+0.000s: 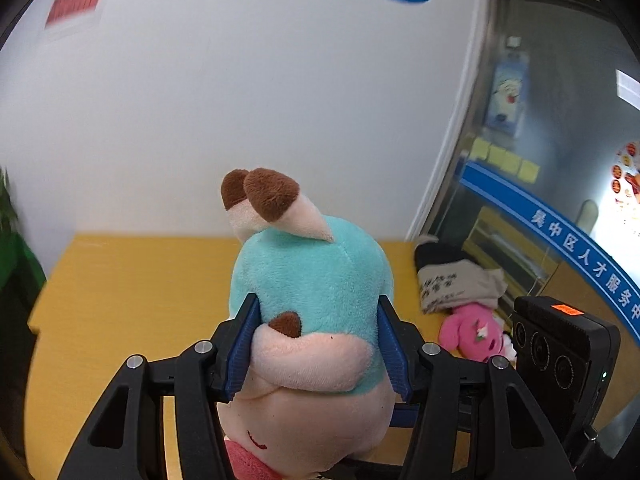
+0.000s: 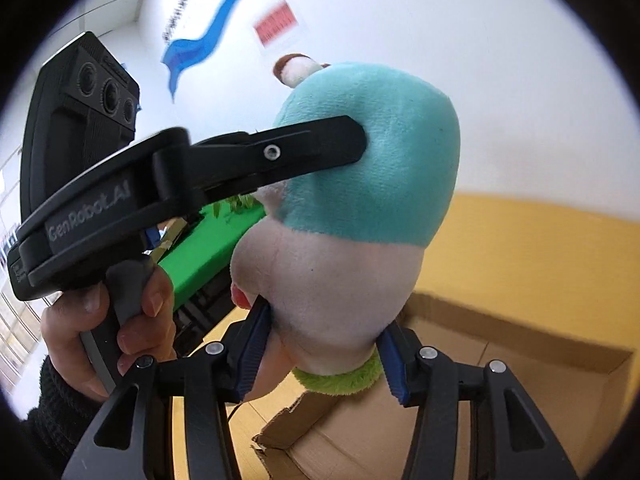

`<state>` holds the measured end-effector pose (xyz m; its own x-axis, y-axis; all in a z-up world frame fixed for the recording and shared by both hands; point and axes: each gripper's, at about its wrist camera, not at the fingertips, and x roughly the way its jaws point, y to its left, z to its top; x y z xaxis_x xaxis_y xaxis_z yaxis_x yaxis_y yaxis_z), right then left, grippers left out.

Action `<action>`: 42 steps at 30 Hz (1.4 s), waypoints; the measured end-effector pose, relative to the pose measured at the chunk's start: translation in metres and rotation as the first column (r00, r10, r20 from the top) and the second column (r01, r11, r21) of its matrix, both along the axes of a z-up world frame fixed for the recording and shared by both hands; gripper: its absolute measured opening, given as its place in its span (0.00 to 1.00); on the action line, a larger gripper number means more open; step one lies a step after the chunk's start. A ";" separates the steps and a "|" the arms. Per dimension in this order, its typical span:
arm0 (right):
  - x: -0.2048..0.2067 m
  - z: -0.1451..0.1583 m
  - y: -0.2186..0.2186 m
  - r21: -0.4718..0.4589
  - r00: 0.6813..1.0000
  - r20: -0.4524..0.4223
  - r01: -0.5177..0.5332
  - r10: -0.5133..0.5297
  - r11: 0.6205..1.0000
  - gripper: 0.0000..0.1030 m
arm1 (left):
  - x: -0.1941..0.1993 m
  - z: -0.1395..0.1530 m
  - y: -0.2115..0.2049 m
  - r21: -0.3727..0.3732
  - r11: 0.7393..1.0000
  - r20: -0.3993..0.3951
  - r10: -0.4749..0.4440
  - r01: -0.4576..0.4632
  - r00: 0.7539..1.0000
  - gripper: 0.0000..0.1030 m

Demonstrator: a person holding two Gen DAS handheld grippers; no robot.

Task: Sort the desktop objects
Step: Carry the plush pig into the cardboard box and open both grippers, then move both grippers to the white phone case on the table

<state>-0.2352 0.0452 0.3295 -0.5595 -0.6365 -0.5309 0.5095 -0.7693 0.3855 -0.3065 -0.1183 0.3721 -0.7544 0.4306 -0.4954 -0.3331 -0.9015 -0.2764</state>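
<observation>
Two black two-finger grippers clamp one teal-and-pink plush toy (image 1: 308, 300) held above the yellow tabletop (image 1: 120, 300): left gripper (image 1: 318, 350) on its body, right gripper (image 2: 324, 354) on its lower end. One open cardboard box (image 2: 500, 360) sits under the toy; one pink plush doll (image 1: 468, 330) lies right of it by the glass partition (image 1: 560, 128).

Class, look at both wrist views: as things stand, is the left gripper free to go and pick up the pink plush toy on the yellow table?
Probably not: the left gripper is already clamped on the teal plush toy, so nothing more fits between its pads.
</observation>
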 end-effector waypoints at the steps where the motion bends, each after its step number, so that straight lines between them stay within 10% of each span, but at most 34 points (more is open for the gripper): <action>1: -0.008 -0.013 -0.001 0.000 0.999 0.032 -0.003 0.003 1.000 0.48 | -0.015 -0.021 -0.003 0.001 1.000 0.052 -0.003 0.003 0.999 0.57; 10: -0.080 -0.176 -0.002 0.001 0.902 0.432 -0.010 0.009 1.000 0.48 | -0.094 -0.187 -0.008 -0.041 0.999 0.421 0.023 -0.007 0.907 0.57; 20: -0.104 -0.227 0.013 -0.024 0.858 0.513 0.012 0.002 1.000 0.73 | -0.100 -0.199 0.002 -0.084 0.995 0.458 0.092 -0.060 0.884 0.79; 33: 0.048 -0.112 0.104 0.002 0.972 0.207 0.118 -0.115 0.993 0.76 | 0.046 -0.053 -0.019 -0.104 0.982 0.050 0.163 -0.157 0.985 0.79; 42: 0.167 -0.074 0.078 0.084 0.924 -0.006 0.380 -0.381 0.921 0.79 | 0.200 -0.040 0.033 -0.203 0.970 -0.221 0.091 -0.137 0.971 1.00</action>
